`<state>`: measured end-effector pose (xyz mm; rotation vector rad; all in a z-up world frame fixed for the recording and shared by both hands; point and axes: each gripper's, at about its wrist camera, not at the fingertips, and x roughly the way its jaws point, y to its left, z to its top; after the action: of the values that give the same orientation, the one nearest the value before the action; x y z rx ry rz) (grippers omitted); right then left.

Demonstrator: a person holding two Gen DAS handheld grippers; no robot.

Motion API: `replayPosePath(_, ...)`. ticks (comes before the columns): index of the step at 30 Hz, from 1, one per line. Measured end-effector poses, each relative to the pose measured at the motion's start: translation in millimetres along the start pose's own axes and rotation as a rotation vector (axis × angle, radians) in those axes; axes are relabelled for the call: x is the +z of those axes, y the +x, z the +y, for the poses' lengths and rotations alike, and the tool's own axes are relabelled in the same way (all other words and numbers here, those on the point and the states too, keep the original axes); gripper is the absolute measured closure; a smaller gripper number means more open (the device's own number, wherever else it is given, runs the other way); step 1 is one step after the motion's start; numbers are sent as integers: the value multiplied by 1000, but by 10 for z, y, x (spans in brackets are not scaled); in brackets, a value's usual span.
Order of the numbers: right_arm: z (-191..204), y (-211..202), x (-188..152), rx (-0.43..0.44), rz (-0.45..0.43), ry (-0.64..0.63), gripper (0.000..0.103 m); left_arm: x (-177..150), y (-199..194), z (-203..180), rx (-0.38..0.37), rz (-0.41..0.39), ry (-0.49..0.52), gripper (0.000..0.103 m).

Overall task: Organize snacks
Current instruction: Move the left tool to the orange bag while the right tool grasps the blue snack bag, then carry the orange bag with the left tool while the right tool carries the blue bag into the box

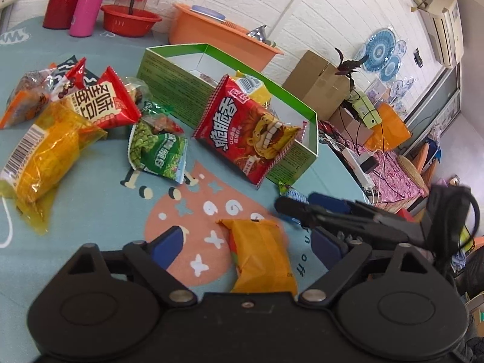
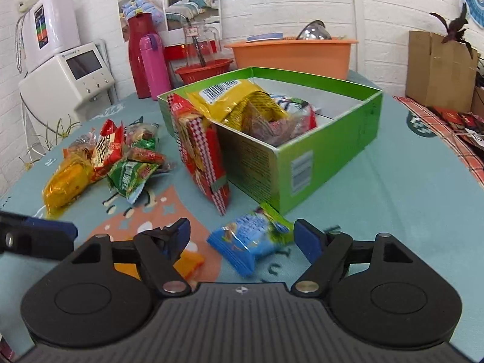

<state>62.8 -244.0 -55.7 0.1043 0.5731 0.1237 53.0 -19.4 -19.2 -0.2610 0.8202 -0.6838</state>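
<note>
The left gripper (image 1: 246, 243) is spread wide over a flat orange packet (image 1: 261, 257) that lies on the counter (image 1: 90, 211). The blue pads (image 1: 169, 242) do not touch the crinkly wrapper. The right gripper (image 2: 242, 237) is spread wide too, with a small blue packet (image 2: 248, 242) lying between its fingers. That packet is puffy and shiny, with a bit of green at one end. It sits just beside a corner of the green box (image 2: 326, 151).

The box is made of thin card, long and open on top, white inside. A shiny yellow bag (image 2: 236, 99) and other soft wrappers fill the near end of it. A red bag (image 1: 245, 130) with zigzag edges leans on the outside of the box, standing tilted on the counter.

The counter has a smooth blue-green cover with a round pink patch and white stars. More snacks lie in a loose pile well apart from the box: a clear yellow bag (image 1: 45, 157), a green bag (image 1: 160, 154) of peas and a red pointy bag (image 1: 103, 103). They all look crinkly and shiny.

At the back stand a tall red flask (image 2: 139, 54), a pink bottle (image 2: 154, 63), a round red basket (image 2: 202, 71) and an orange tub (image 2: 290, 54) of smooth plastic.
</note>
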Motion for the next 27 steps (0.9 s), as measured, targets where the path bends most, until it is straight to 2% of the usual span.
replayPosePath(1,25,39,15,-6,3,-19,0,-22,-1,-2,2,4,2,0)
replayPosePath(3,62,98,20,-30,15,-58,40,-49,-3,0,6,13,3,0)
replayPosePath(4,60,96,5,-13,20,-70,44,-64,0,-5,6,19,5,0)
replayPosePath(7,44,-21,-68,67,26,-107,45,-89,37,-50,-6,38,22,0)
replayPosePath(10,31,-214,-190,66,27,-169,45,-110,105,-137,-15,58,53,0)
replayPosePath(13,-69,-384,-283,45,29,-164,44,-129,193,-228,-19,74,80,0)
replayPosePath(16,-183,-471,-332,31,27,-118,37,-152,321,-345,16,88,123,0)
replayPosePath(19,-195,-479,-346,27,22,-108,35,-194,448,-445,28,106,173,0)
replayPosePath(23,-167,-440,-357,36,26,-109,33,-250,540,-574,111,86,288,0)
replayPosePath(24,-157,-429,-359,39,28,-106,32,-258,564,-604,133,83,321,2)
replayPosePath(26,-161,-411,-366,38,31,-103,32,-276,593,-647,170,81,377,23)
replayPosePath(27,-164,-410,-371,38,28,-102,31,-285,607,-655,177,82,395,23)
